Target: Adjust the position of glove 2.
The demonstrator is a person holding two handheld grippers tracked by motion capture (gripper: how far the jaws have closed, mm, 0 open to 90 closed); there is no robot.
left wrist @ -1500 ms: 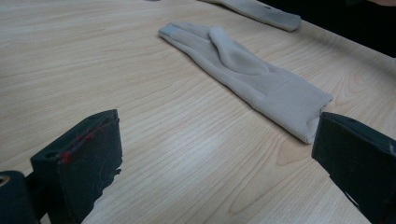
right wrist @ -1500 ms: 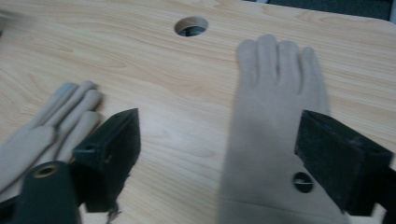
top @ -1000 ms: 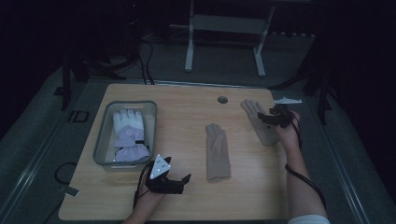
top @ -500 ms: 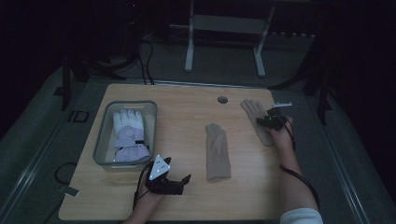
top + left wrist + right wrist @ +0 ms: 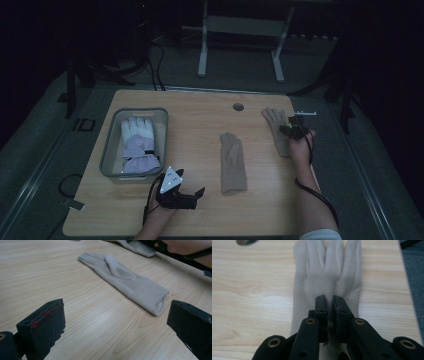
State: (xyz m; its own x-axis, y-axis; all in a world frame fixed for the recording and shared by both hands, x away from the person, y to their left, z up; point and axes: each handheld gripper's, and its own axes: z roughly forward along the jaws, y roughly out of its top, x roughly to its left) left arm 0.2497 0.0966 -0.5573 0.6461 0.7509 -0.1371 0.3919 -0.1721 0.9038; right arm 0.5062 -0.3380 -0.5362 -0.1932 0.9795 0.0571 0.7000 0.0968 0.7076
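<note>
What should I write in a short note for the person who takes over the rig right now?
Right gripper: just closed, pinching the beige glove at the table's right edge.
Left gripper: open, resting near the front edge, holding nothing.
Second beige glove: flat at mid-table.
Clear bin: holds a white and lilac glove.
Done: one glove gripped. Left: lift it; probably bin both beige gloves.

Beige glove (image 5: 325, 272): soft matt knit cloth. Table (image 5: 50, 277): pale wood-grain, smooth, faint sheen. Right claw (image 5: 329, 305): matt black plastic.
</note>
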